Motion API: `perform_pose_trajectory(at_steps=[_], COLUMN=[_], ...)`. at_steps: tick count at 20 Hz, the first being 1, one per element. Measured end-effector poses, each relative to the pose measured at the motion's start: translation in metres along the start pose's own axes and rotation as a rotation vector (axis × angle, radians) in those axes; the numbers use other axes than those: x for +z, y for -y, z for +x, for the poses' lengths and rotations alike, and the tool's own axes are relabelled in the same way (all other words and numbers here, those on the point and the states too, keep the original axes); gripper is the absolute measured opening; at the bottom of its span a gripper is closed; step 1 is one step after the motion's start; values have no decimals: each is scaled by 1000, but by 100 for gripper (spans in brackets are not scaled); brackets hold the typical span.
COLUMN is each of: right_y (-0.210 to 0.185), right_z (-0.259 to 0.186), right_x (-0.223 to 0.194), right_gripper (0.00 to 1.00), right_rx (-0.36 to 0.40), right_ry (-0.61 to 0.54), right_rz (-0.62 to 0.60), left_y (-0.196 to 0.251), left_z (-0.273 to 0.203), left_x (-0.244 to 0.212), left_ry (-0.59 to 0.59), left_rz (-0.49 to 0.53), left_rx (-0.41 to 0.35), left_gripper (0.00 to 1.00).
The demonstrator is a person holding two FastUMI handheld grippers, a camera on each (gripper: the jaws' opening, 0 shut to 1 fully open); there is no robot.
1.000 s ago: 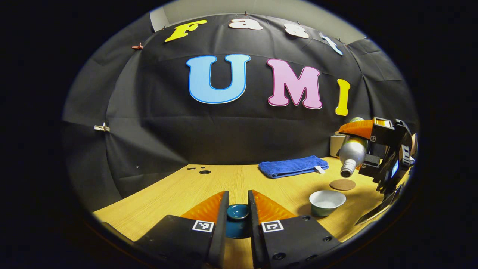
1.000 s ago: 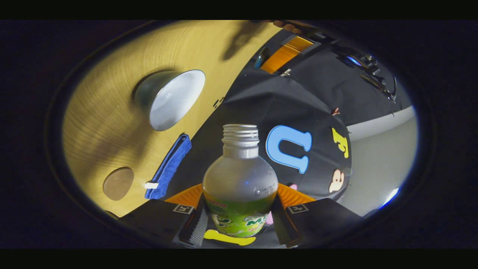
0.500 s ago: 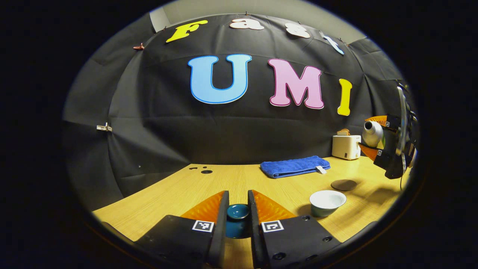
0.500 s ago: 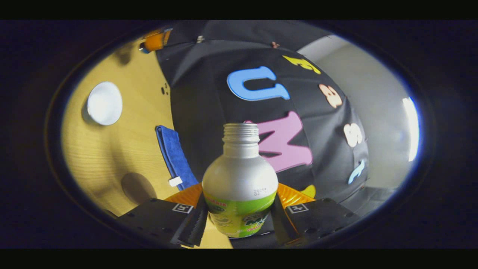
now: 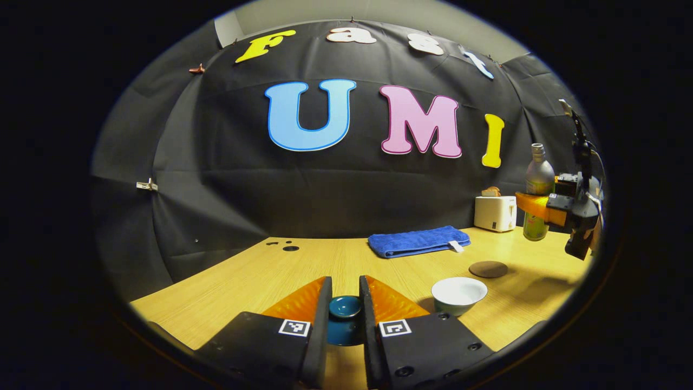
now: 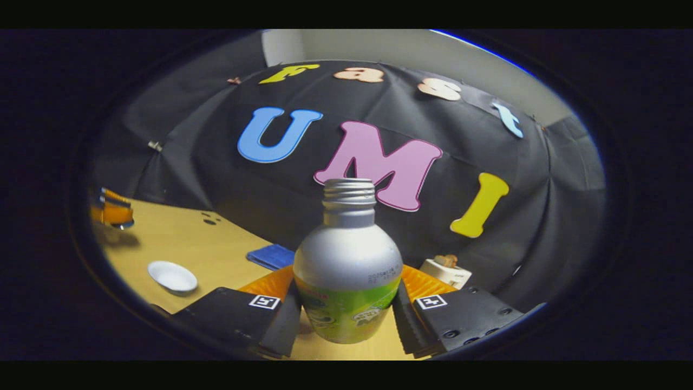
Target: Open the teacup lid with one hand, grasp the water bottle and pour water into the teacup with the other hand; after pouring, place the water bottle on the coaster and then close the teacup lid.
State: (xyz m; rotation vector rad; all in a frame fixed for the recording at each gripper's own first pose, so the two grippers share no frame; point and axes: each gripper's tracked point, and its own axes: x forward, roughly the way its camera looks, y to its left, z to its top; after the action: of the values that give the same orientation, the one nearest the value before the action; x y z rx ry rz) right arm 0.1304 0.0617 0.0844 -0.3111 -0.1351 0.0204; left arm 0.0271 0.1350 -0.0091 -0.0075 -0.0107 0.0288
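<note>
1. Swung back from a tilted, neck-down pose over the teacup (image 5: pixel 459 292) to upright within the last second: water bottle (image 6: pixel 348 271), now carried to the right of the cup.
2. Right gripper (image 6: pixel 346 317): jaws closed on the bottle's labelled body, one on each side; bottle held in the air above the bench (image 5: pixel 281 271).
3. Bottle's long axis vertical, open threaded neck pointing up, cap absent.
4. Left gripper (image 5: pixel 345 311): jaws clamped on the knob of the dark teacup lid (image 5: pixel 345 307), held well to the left of the cup.
5. Teacup uncovered, standing on the bench; water level inside not discernible.
6. Coaster (image 5: pixel 488 268) bare, just behind the cup.
7. Judged done: lid removal and pouring. Outstanding: bottle onto coaster, lid back onto cup.
</note>
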Motion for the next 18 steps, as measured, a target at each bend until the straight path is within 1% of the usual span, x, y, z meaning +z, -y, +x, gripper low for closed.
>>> perform_pose_trajectory(at_steps=[1,2,3,5,6,7,8,9,10,12,16,17,18], right_y=[2,5,7,7,7,7,5,2,-2,-14,-37,-42,-44], right_z=[6,11,16,29,34,41,46,52,57,64,75,78,79], right_x=[0,0,-1,-6,-10,-14,-18,-24,-32,-46,-60,-64,-69], right_gripper=[76,76,76,76,73,76,76,78,76,76,76,76,76], right_rx=[17,18,20,31,36,39,48,62,75,110,176,186,191], right_ry=[-15,-16,-17,-26,-33,-41,-47,-54,-68,-93,-104,-122,-134], right_rz=[63,89,119,190,222,253,275,290,301,302,317,333,347], left_y=[0,1,2,1,1,1,1,2,1,1,2,2,2], left_z=[-1,-1,0,-1,-1,-1,-1,-1,-1,-1,-1,-1,-1], left_x=[0,0,0,0,0,-1,0,-1,0,0,-1,-1,-1], left_ry=[0,0,0,0,0,0,0,0,0,0,1,1,1], left_rz=[0,0,0,0,0,0,0,0,0,0,1,1,1], left_rx=[1,2,3,6,6,6,6,6,6,6,7,6,3], left_gripper=[32,32,35,35,35,35,35,35,32,32,32,35,32])
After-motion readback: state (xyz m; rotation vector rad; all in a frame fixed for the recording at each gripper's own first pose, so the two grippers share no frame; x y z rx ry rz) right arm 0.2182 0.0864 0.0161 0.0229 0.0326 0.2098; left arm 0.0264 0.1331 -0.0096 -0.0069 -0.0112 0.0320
